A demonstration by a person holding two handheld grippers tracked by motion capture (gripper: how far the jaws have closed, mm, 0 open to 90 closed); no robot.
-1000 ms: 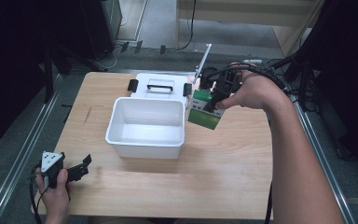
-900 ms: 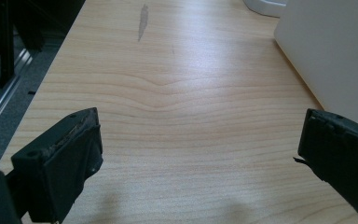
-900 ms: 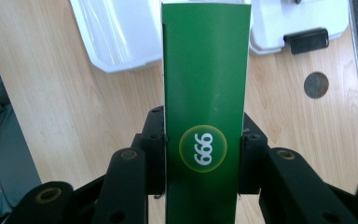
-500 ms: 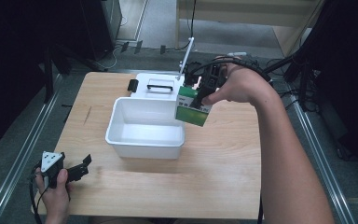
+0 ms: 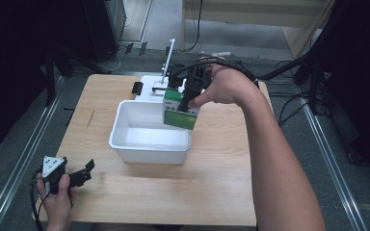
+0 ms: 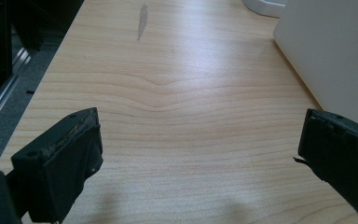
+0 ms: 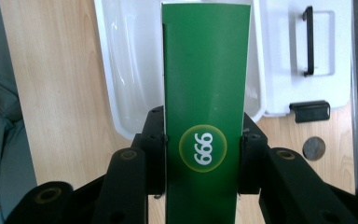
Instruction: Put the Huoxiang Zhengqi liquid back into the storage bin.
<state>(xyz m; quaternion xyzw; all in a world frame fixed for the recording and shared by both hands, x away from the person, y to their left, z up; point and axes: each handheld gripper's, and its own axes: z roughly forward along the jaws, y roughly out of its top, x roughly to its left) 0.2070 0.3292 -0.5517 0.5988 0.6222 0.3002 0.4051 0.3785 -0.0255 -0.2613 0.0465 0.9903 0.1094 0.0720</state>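
Note:
My right gripper [image 5: 185, 96] is shut on a green box [image 5: 179, 110] marked 999 and holds it in the air over the right rim of the white bin [image 5: 125, 113]. In the right gripper view the green box [image 7: 206, 98] stands clamped between both jaws, with the white bin [image 7: 130, 70] below it. Near the table's front left corner, my left gripper [image 5: 84, 172] rests low and open, nothing between its jaws. The left gripper view has bare wood between its two jaws, and the white bin's wall [image 6: 335, 51] rises at the right.
A white lid [image 7: 303, 56] with a black handle and black latches lies flat behind the bin. A small round mark [image 7: 313, 148] sits on the wood near the lid. A dark streak [image 6: 142, 21] marks the tabletop left of the bin. Cables trail off the table's far edge.
My right gripper has carried the green box leftward and slightly nearer, from beside the bin to over its right rim. The left gripper has stayed put.

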